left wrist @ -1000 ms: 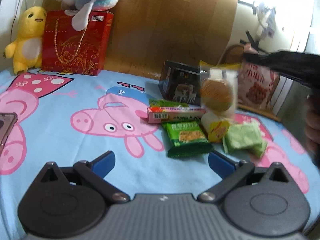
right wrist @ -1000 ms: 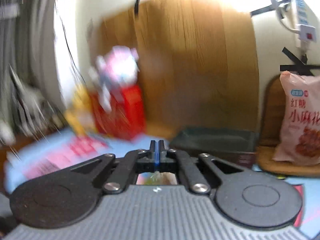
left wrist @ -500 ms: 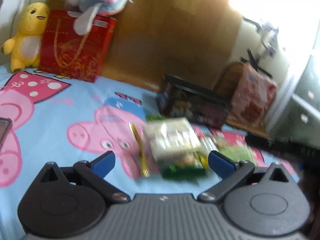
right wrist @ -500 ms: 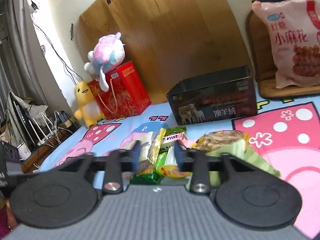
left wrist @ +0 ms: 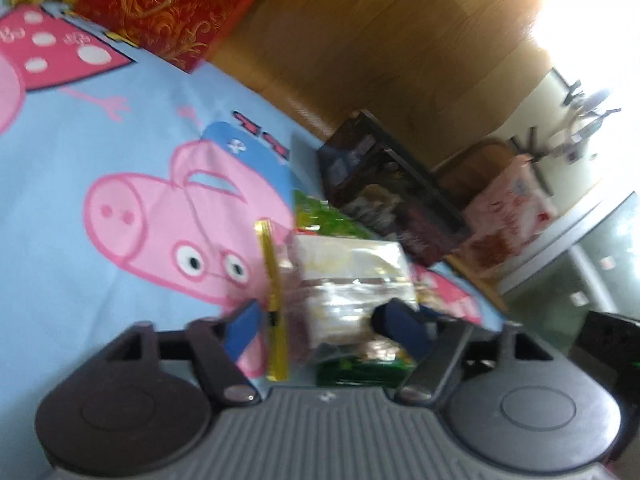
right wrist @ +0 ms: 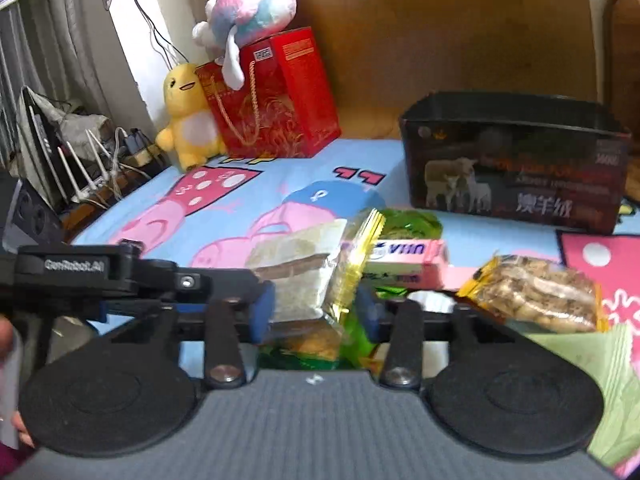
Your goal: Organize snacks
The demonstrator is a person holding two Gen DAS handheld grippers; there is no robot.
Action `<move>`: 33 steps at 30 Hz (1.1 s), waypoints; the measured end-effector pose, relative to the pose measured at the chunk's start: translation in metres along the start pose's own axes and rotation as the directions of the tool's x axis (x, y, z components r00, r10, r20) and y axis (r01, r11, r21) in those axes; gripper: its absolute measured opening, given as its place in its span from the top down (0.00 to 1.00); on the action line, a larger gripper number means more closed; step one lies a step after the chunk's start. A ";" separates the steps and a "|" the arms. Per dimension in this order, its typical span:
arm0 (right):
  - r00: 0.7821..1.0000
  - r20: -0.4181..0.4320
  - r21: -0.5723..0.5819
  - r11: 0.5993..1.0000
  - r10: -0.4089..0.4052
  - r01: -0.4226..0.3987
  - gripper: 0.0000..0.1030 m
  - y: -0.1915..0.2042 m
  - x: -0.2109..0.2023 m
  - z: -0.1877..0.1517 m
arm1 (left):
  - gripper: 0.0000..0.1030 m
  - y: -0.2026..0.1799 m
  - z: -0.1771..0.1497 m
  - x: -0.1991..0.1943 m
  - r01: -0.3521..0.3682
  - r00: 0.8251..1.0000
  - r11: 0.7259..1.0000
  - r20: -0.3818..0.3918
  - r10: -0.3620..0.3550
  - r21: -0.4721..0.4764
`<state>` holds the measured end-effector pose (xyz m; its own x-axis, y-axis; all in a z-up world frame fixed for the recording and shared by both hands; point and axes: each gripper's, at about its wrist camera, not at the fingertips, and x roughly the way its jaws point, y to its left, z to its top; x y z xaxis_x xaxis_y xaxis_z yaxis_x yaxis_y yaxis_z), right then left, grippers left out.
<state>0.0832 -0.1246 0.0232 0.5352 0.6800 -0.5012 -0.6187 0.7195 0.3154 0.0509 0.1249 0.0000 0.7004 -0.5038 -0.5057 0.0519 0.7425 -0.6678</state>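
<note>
The left tongs stand half open, their jaws having just been closing, with a clear-wrapped pale cake with a gold-edged seal between the blue pads; whether the pads press on it cannot be told through the blur. The right tongs are also half open, their jaws having just been closing around the same cake; the left pad lies against the wrapper, the right pad's contact is unclear. The cake is held above a heap of snacks on the cartoon-pig bedsheet: a pink oblong carton, a clear bag of brown biscuits, green packets. An open black cardboard box stands behind the heap near the wooden headboard; its inside is hidden. A red gift bag stands at the sheet's far left corner
</note>
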 end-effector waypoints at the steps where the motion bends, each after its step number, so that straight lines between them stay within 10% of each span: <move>1: 1.000 0.003 0.008 1.000 0.010 -0.010 0.66 0.002 -0.004 -0.001 | 0.43 0.000 -0.001 -0.002 0.016 1.000 1.000 -0.004 -0.016 -0.003; 17: 0.996 0.057 0.174 0.983 -0.062 0.051 0.68 0.030 -0.121 -0.093 | 0.45 -0.069 -0.094 -0.025 0.129 0.970 0.957 -0.235 -0.067 0.260; 24: 0.993 0.054 0.040 0.993 -0.109 0.107 0.29 0.036 -0.126 -0.104 | 0.23 -0.081 -0.089 -0.037 0.072 0.987 0.940 -0.157 -0.020 0.332; 30: 0.989 0.039 -0.144 0.978 -0.146 0.150 0.32 0.046 -0.102 -0.121 | 0.43 -0.078 -0.088 -0.027 0.065 0.975 0.943 -0.222 0.009 0.326; 33: 0.984 0.059 -0.159 0.972 -0.165 0.173 0.57 0.046 -0.094 -0.118 | 0.46 -0.084 -0.099 -0.015 0.078 0.971 0.925 -0.237 0.013 0.372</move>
<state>-0.0632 -0.1719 -0.0102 0.6633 0.5590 -0.4976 -0.6006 0.7943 0.0916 -0.0346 0.0263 0.0097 0.5125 -0.5843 -0.6292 0.3677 0.8115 -0.4541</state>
